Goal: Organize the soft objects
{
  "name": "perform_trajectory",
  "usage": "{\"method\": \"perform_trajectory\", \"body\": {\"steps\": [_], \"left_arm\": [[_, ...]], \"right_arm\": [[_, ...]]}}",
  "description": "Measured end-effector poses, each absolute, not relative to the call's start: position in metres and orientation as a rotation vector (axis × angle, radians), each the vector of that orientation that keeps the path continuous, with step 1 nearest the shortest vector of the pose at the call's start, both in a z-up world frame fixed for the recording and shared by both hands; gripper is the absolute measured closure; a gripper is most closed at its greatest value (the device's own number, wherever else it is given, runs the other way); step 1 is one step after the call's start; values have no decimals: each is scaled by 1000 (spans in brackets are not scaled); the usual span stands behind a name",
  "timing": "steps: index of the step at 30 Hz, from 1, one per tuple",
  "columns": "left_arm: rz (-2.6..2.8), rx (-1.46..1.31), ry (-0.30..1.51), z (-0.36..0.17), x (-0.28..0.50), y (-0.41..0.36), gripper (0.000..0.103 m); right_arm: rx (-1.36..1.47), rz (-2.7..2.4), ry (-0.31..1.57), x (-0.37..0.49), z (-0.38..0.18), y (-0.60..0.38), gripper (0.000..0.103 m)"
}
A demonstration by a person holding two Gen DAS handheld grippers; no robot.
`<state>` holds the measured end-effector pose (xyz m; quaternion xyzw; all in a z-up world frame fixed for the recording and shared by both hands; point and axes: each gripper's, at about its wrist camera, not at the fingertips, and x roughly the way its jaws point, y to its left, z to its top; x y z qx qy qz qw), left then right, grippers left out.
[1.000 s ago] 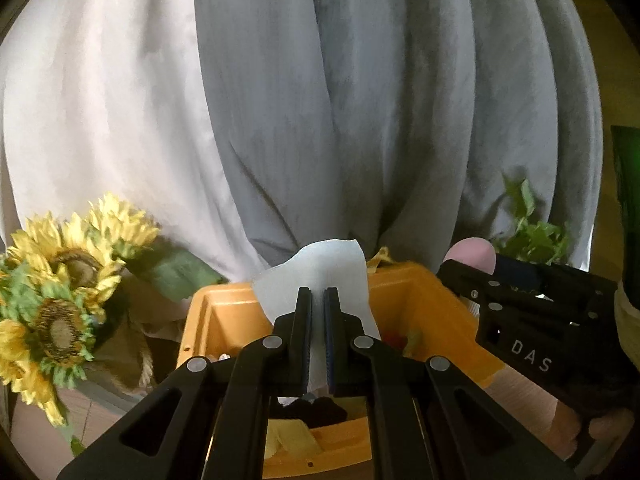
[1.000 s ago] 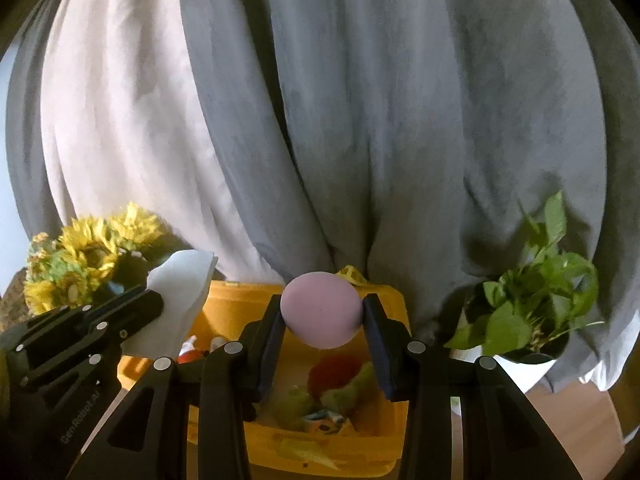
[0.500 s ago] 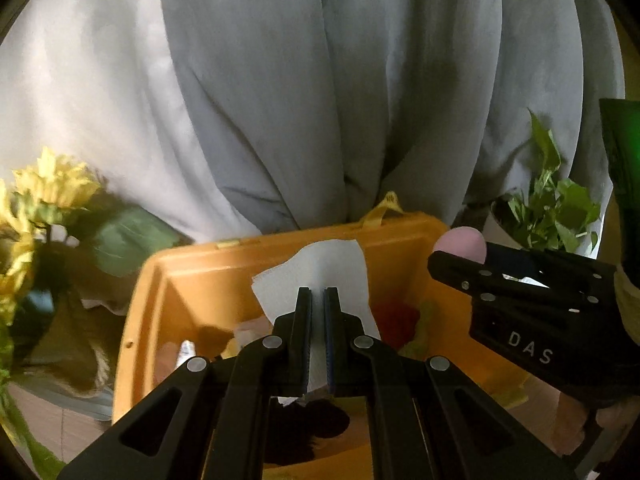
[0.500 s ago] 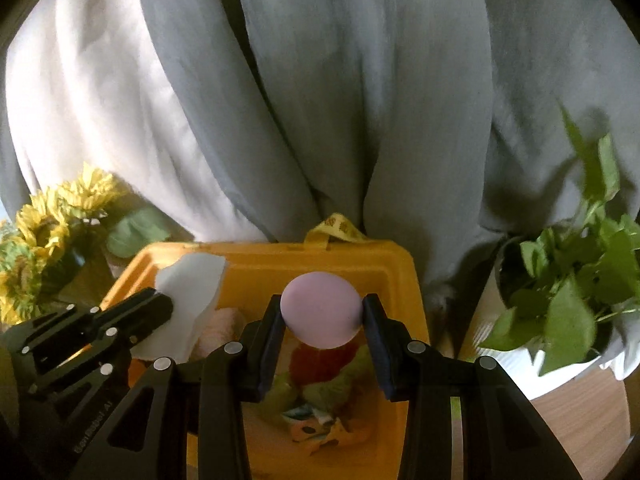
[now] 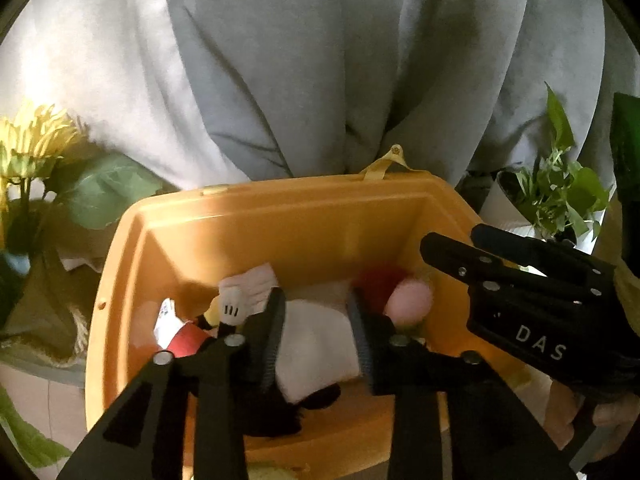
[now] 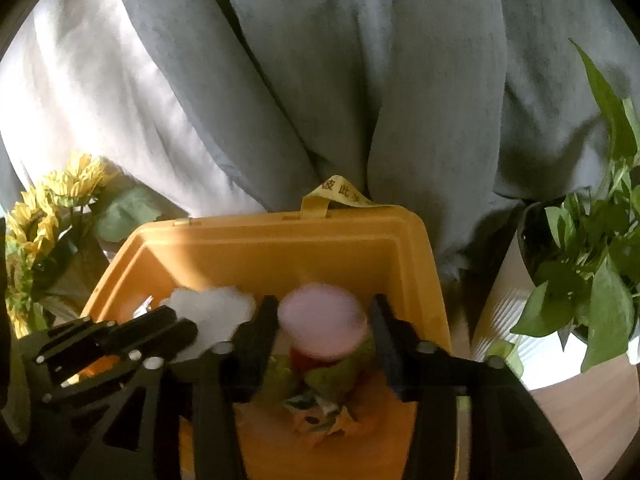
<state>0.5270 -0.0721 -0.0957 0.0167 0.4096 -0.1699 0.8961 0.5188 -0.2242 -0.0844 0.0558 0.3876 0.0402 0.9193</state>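
An orange plastic bin (image 5: 280, 236) stands under both grippers; it also shows in the right wrist view (image 6: 320, 248). My left gripper (image 5: 316, 336) is open over the bin, and the white soft cloth (image 5: 316, 344) lies loose between and below its fingers among plush toys. My right gripper (image 6: 324, 332) is open; the pink soft ball (image 6: 324, 328) is blurred between its fingers, clear of both pads. In the left wrist view the pink ball (image 5: 410, 304) is inside the bin beside a red toy (image 5: 380, 280).
Sunflowers (image 6: 48, 208) stand left of the bin and a potted green plant (image 6: 588, 264) in a white pot stands right. Grey and white curtains (image 5: 320, 60) hang behind. A wooden surface (image 6: 584, 420) shows at lower right.
Both grippers moved down over the bin and opened. The left one let go of the white cloth and the right one let go of the pink ball, which drops into the bin.
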Motion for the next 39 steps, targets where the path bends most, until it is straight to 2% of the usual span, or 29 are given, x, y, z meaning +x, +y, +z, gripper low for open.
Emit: {"method": "perform_trajectory", "body": {"steps": [12, 27, 33, 39], "left_arm": [[-211, 60, 734, -57, 479, -49, 49], [-93, 72, 505, 7, 359, 3, 19], [-116, 79, 447, 20, 311, 19, 12], [-112, 90, 375, 32, 261, 26, 5]], "right_arm": [[109, 48, 764, 486, -68, -226, 42], [96, -17, 598, 359, -11, -186, 19], [84, -63, 538, 308, 6, -167, 11], [74, -103, 481, 256, 20, -158, 8]]}}
